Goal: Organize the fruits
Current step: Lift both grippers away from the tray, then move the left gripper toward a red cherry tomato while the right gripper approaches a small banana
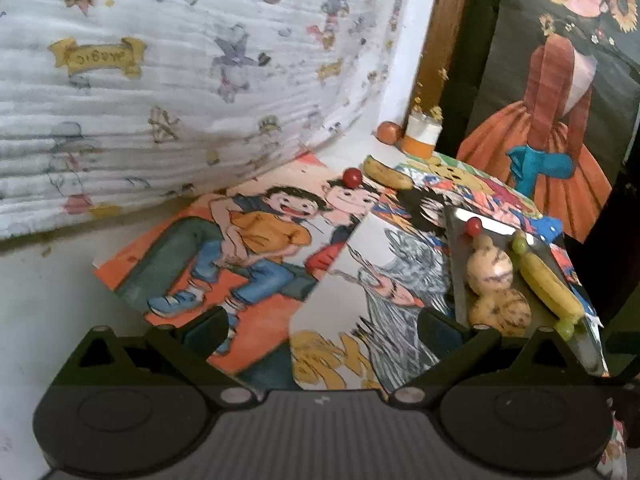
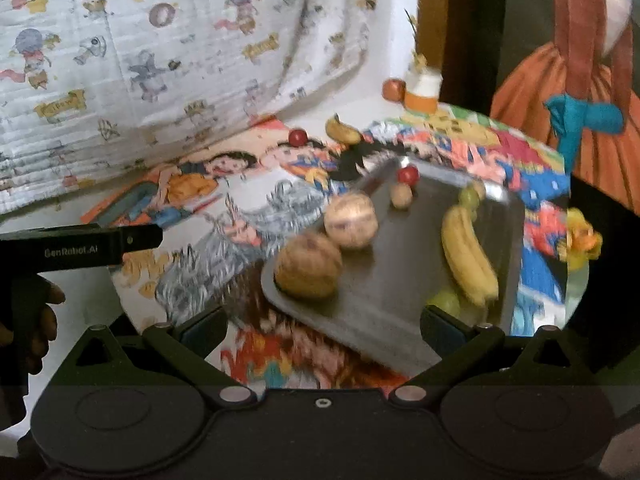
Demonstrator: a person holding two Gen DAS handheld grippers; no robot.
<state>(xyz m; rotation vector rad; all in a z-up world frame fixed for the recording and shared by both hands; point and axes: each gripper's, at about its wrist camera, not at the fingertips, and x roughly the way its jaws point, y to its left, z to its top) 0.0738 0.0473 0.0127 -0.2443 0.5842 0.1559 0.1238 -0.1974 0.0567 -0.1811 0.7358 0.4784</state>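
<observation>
Jaws apart on both your left gripper (image 1: 320, 320) and right gripper (image 2: 322, 322), nothing held. Metal tray (image 2: 384, 300) carries two round melons (image 2: 310, 266), banana (image 2: 468, 256), green grapes, small red fruit. Loose on posters: red cherry (image 1: 352, 177), second banana (image 1: 386, 175); orange (image 1: 389, 132) by wall. Risk, in my judgement: cherry rolls if you nudge it; tray looks tilted, so melons may roll off.

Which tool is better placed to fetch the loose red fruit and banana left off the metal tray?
Left, probably: its open tool faces the small red fruit and loose yellow banana; the right faces the tray.
</observation>
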